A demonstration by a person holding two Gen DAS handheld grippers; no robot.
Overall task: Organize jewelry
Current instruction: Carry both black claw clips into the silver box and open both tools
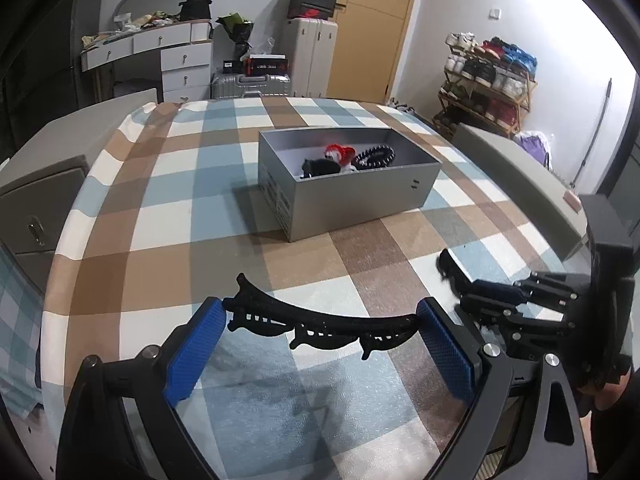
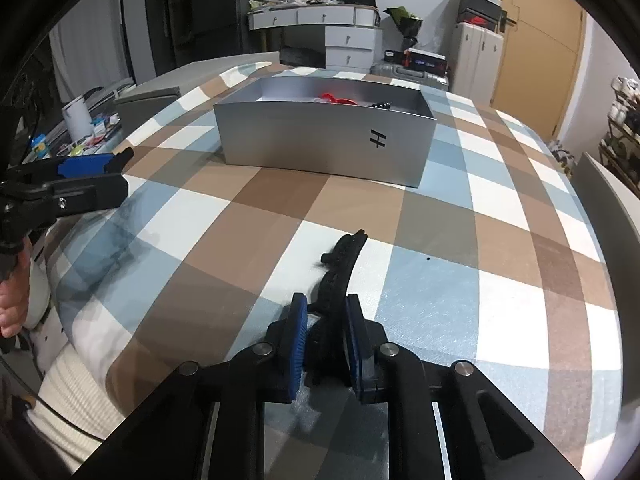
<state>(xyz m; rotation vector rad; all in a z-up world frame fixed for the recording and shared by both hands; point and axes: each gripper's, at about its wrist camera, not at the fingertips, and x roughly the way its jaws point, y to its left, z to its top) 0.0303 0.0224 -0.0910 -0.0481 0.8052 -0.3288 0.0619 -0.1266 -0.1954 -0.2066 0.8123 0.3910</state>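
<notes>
A black hair clip (image 1: 320, 326) is clamped endwise in the left gripper (image 1: 320, 332); a second clip (image 2: 338, 276) is clamped in the right gripper (image 2: 326, 340). Both are held short of the grey box (image 2: 320, 148). Transfer into the box is judged next.

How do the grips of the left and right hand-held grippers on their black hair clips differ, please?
The left hand-held gripper spans its black hair clip lengthwise, end to end, jaws wide; the right hand-held gripper pinches its black hair clip across one end, jaws narrow. The left clip lies crosswise between the pads; the right clip juts forward beyond the fingers. Both are black, curved and toothed, over the checked cloth, short of the grey box.
</notes>
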